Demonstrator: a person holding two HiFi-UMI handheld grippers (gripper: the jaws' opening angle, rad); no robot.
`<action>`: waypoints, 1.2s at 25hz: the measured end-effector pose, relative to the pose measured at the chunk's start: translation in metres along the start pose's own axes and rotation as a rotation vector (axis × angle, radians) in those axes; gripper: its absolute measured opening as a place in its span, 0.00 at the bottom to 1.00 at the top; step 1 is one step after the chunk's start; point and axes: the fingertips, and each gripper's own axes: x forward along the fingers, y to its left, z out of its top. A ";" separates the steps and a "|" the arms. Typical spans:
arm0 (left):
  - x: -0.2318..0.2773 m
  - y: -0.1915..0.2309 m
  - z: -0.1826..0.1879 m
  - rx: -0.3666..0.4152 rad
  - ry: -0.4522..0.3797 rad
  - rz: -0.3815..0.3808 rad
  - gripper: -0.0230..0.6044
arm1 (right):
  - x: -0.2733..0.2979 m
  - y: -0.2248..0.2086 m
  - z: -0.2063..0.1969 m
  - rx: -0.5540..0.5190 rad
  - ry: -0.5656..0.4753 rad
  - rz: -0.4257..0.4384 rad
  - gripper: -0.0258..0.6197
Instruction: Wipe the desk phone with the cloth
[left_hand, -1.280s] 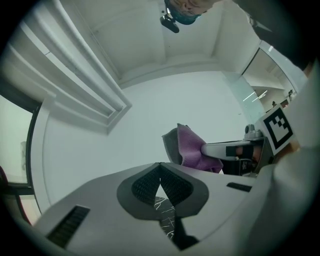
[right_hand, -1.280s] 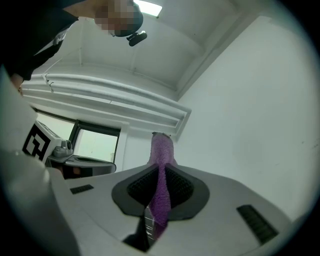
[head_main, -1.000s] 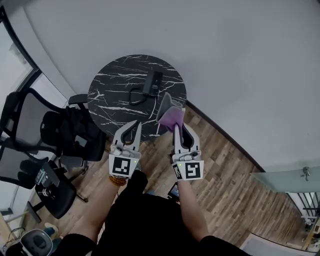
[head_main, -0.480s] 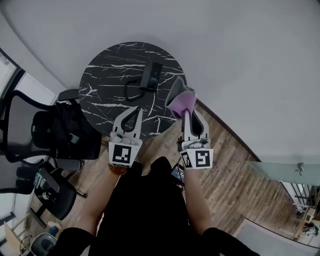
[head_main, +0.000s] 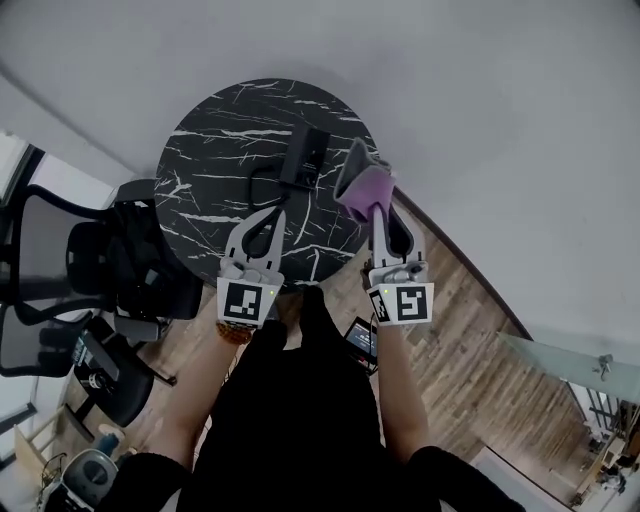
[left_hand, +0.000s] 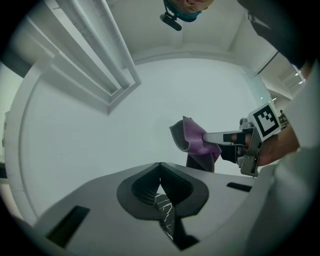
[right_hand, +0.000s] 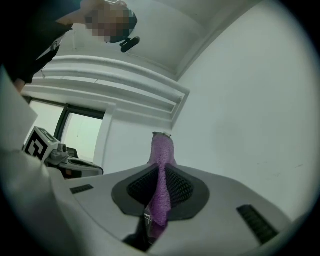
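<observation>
A round black marble-patterned worktop (head_main: 215, 130) stood against a pale wall, and the dark desk phone (head_main: 305, 155) lay on its far right part, its cord (head_main: 262, 182) looping across the surface to the phone's left. The right claw (head_main: 373, 207) was clamped on a purple-and-grey cloth (head_main: 362, 188). The right gripper view showed the purple fabric squeezed between the two dark pads and standing up past the tips. From the head view the cloth hung over the right edge of the worktop, just beside the phone, with a gap between them. The left claw (head_main: 276, 216) hovered over the near side of the worktop, nearer the person than the phone. Its pads were pressed together at the tips with nothing between them, and only a sliver of marble pattern showed through the slit below. Black office chairs (head_main: 70, 250) stood to the left on a wood-plank floor (head_main: 450, 370).
</observation>
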 end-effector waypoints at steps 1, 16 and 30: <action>0.008 0.000 -0.002 0.010 0.007 0.007 0.06 | 0.005 -0.007 -0.002 -0.017 0.006 0.014 0.12; 0.072 0.022 -0.023 0.047 0.127 0.126 0.06 | 0.063 -0.086 -0.039 0.011 0.044 0.126 0.12; 0.104 0.032 -0.042 0.026 0.105 0.060 0.06 | 0.086 -0.092 -0.060 -0.033 0.117 0.132 0.12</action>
